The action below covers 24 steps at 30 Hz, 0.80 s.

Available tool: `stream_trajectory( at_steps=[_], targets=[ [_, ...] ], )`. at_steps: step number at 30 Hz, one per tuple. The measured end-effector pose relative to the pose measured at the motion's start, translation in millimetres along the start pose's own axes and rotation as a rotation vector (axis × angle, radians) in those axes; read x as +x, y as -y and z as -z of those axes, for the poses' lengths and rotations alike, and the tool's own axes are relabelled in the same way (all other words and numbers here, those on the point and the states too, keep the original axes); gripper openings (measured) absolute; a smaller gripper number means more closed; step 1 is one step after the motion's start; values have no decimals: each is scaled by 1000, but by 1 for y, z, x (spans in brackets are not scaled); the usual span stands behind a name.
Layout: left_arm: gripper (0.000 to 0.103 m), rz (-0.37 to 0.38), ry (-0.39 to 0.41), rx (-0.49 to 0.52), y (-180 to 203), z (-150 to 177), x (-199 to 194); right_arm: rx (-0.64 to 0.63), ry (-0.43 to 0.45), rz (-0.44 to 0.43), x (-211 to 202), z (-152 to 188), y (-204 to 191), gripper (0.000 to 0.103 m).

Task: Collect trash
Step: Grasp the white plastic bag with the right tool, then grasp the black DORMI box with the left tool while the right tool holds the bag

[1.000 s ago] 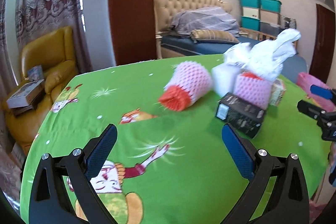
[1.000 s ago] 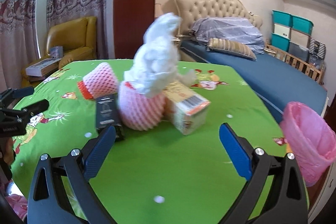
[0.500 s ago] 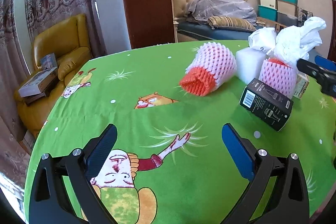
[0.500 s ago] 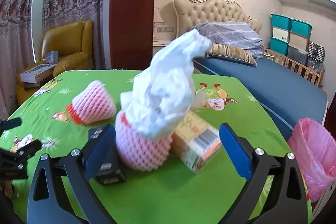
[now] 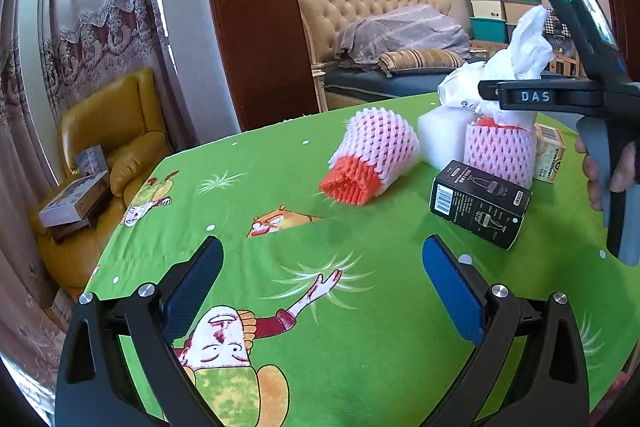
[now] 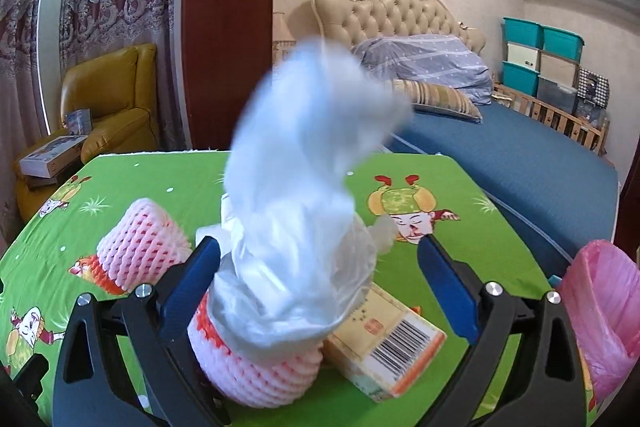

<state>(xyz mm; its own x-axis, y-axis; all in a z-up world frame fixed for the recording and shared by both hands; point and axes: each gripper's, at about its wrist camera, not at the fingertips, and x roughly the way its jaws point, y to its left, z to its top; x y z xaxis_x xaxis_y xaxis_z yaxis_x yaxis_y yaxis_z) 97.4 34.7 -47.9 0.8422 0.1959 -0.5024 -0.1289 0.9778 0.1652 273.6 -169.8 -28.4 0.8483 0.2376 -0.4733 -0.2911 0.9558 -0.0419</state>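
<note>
Blurring across open right tongs: white bag.

white plastic bag between right fingers, bare tablecloth between left

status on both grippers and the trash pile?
Left gripper open, empty. Right gripper open around white plastic bag atop foam net. Yellow carton crowds right finger.

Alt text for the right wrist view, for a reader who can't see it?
The open right gripper closes in on a white plastic bag stuffed into a pink foam net on a green cartoon tablecloth. A yellow carton lies beside it, a second foam net to the left, a pink-lined bin at right.
</note>
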Motion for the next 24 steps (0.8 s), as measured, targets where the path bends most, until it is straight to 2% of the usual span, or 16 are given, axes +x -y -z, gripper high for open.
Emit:
stream_trajectory(
  at_steps=[2, 4, 10, 15, 24],
  targets=[
    [95, 7, -1, -10, -2, 1, 1, -16, -9, -3, 0, 2, -3, 50],
    [95, 14, -4, -19, -4, 1, 1, -27, 6, -14, -5, 7, -7, 42],
    [95, 16, -4, -24, -4, 2, 0, -59, 67, -17, -39, 26, -8, 37],
    [95, 9, -1, -8, -2, 3, 0, -31, 93, -17, -68, 44, 7, 36],
    [95, -1, -15, 34, 8, 2, 3, 26, 69, -4, -104, 86, 47, 35]
  ],
)
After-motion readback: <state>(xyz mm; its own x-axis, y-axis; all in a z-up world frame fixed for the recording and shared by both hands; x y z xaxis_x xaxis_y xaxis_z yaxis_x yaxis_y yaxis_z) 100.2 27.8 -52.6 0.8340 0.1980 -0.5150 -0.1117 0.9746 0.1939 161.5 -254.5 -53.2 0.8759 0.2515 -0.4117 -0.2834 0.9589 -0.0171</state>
